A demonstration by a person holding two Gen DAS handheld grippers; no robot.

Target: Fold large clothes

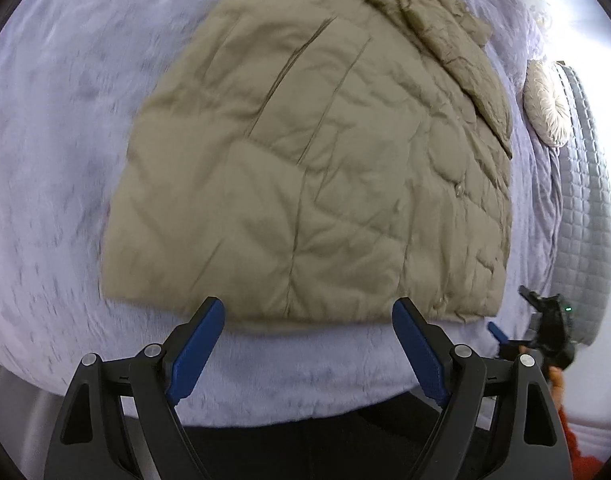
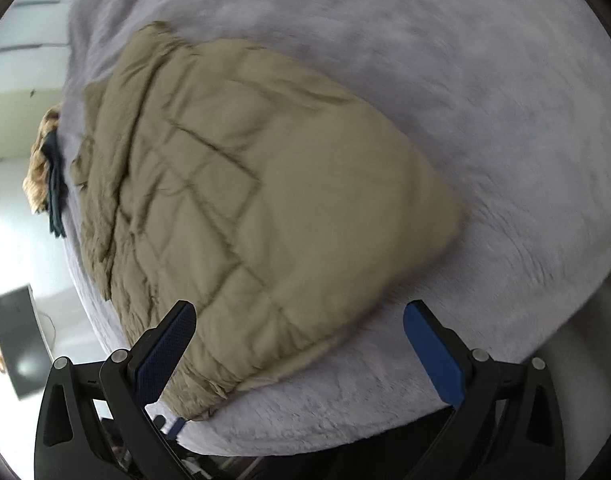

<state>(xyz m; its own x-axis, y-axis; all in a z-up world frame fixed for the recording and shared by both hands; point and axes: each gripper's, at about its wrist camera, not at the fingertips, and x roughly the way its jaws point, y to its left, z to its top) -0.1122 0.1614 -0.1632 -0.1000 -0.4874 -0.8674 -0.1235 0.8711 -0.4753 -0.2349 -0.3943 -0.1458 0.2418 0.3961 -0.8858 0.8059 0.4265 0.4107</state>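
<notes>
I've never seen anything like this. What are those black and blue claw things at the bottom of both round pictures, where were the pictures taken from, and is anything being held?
No robot here: a person holds a two-fingered hand tool in each hand, each with a wide-angle camera looking along its fingers, hence the round pictures. One picture comes from the left gripper, the other from the right gripper. The blue parts are the finger pads. Both tools point down at a tan quilted jacket lying on a pale fuzzy blanket over a bed. A round cushion sits at the far edge. Both grippers are open and hold nothing; the jacket's hem lies just beyond their tips.
</notes>
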